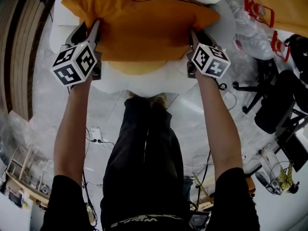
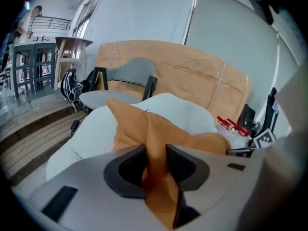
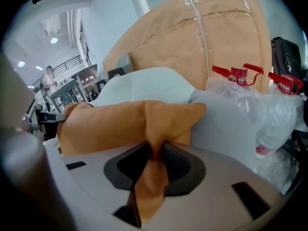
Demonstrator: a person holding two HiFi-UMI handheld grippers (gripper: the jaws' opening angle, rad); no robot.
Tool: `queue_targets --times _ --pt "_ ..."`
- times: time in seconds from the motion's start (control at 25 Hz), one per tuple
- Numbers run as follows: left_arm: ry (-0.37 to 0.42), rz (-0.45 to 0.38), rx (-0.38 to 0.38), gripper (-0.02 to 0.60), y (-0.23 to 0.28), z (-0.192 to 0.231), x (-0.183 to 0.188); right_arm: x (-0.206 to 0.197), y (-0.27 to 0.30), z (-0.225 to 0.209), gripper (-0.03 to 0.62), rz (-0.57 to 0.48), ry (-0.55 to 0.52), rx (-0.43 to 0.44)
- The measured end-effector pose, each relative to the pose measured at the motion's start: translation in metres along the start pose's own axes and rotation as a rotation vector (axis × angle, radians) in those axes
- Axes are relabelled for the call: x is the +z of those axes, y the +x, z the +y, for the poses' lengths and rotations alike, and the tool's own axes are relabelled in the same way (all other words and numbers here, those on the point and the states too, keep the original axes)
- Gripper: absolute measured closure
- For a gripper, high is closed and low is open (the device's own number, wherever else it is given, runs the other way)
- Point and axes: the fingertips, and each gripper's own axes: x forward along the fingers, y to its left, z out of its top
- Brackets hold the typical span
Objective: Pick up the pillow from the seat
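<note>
An orange pillow (image 1: 139,25) lies on the white padded seat (image 1: 144,81). My left gripper (image 1: 94,32) is shut on the pillow's left edge; in the left gripper view a fold of the orange pillow (image 2: 156,162) is pinched between the jaws of my left gripper (image 2: 156,159). My right gripper (image 1: 194,36) is shut on the right edge of the pillow. The right gripper view shows the orange pillow (image 3: 120,121) bunched into a fold between the jaws of my right gripper (image 3: 155,158). Both arms reach forward, one at each side of the pillow.
Plastic water jugs with red caps (image 1: 255,20) stand to the right of the seat. Black office chairs (image 1: 279,105) are at the right. Brown wrapped panels (image 2: 202,81) stand behind the seat. A grey chair (image 2: 120,85) is at the back left. Cables lie on the floor (image 1: 96,138).
</note>
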Motion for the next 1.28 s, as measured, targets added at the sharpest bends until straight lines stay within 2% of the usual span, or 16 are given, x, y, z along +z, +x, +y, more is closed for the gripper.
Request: queue_targets --times 0.12,0.24,0.4,0.56,0.72,1.0,1.28 --pt "-0.017 0.016 -0.006 0.515 -0.003 -0.004 -0.005 0.000 -0.002 0.005 0.530 0.008 -0.027 0.023" --pt "0.009 0.025 -0.006 0.552 -0.007 -0.008 -0.009 -0.002 -0.005 0.009 0.557 0.004 -0.039 0.035" --pt "0.063 0.031 -0.016 0.556 -0.014 -0.013 -0.012 -0.002 -0.011 0.009 0.559 -0.008 -0.025 0.047" --pt "0.017 0.010 -0.033 0.555 -0.028 -0.012 -0.007 0.003 -0.024 0.015 0.559 -0.039 -0.038 0.075" --pt "0.031 -0.007 -0.060 0.555 -0.047 -0.022 0.005 0.013 -0.040 0.017 0.557 -0.063 -0.017 0.091" --pt "0.045 -0.068 -0.065 0.555 -0.099 -0.035 0.049 0.060 -0.098 0.039 0.557 -0.135 -0.048 0.134" --pt "0.053 -0.092 -0.078 0.555 -0.195 -0.068 0.105 0.118 -0.196 0.066 0.557 -0.198 -0.051 0.156"
